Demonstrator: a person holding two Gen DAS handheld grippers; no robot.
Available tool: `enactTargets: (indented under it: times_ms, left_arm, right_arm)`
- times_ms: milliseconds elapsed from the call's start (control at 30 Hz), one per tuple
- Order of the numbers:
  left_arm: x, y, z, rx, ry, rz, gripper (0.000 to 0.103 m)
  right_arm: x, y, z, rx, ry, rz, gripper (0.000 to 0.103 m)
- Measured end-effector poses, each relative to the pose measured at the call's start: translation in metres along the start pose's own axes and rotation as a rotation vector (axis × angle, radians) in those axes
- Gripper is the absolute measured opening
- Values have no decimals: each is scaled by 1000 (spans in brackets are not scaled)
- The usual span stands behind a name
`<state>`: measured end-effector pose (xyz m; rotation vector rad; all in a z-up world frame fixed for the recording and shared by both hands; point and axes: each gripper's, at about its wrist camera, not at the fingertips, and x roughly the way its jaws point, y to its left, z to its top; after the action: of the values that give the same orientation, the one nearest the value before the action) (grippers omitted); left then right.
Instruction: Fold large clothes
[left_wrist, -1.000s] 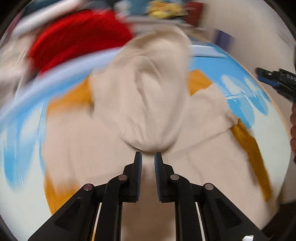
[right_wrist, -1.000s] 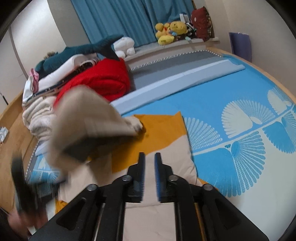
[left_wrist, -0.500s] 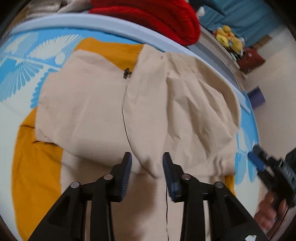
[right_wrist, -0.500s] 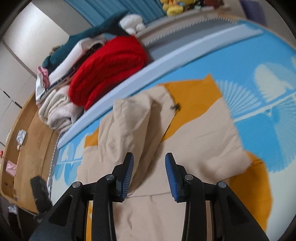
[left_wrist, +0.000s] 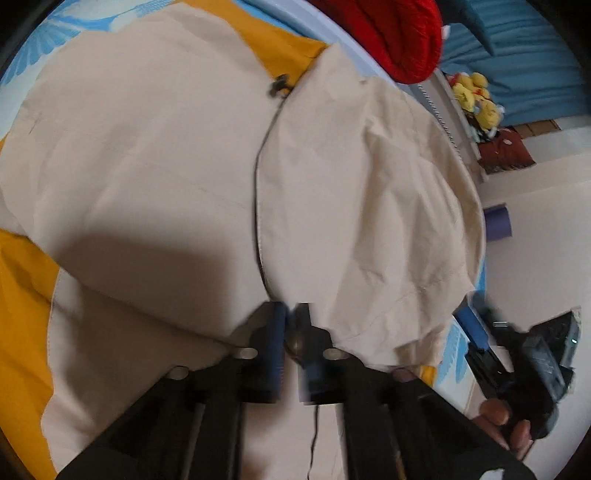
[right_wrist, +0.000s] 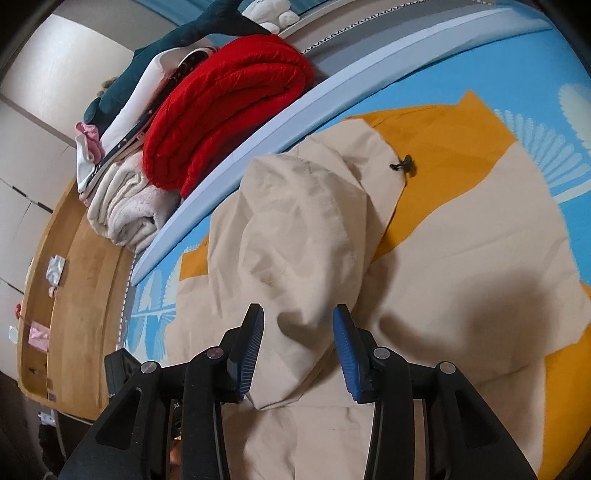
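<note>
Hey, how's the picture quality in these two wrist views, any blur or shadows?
Left wrist view: motion-blurred, worst on the left tongs; a dark shadow lies on the beige garment. Right wrist view: sharp on the right tongs, with a soft shadow on the garment at right. Both views bend straight lines, such as the bed edge, and darken toward the corners.

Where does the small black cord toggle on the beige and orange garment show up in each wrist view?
Left wrist view: the black cord toggle sits upper centre, where the folded beige hood meets the orange panel.
Right wrist view: the same toggle sits upper right of centre, just right of the hood, on the orange edge.
Shared landmark: the red blanket lies beyond the garment in both.
</note>
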<state>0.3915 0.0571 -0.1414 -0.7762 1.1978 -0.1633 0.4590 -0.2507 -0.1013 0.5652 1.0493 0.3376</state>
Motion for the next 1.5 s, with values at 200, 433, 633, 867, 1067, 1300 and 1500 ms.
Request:
enactTargets:
  times_ms: [200, 433, 633, 867, 1067, 1300, 1500]
  left_arm:
    - [-39, -40, -8, 161, -120, -17, 1]
    - [6, -13, -20, 88, 53, 324, 1]
    - [-29, -88, -24, 380, -232, 301, 22]
    - [36, -75, -40, 408, -16, 408, 24]
    - [-3, -114, -40, 420, -79, 388, 23]
    - [-57, -126, -47, 463, -269, 377, 23]
    - [-107, -134, -45, 427, -393, 368, 23]
  right_arm:
    - [-21, -11, -2, 96, -108, 31, 1]
    - [22, -53, -20, 225, 91, -216, 1]
    - [6, -28, -9, 133, 19, -246, 13]
    - [-9, 3, -8, -25, -108, -131, 35]
    - [37, -28, -27, 39, 133, -206, 36]
    - [-12, 12, -10, -60, -73, -237, 36]
    - [-83, 76, -19, -273, -290, -168, 36]
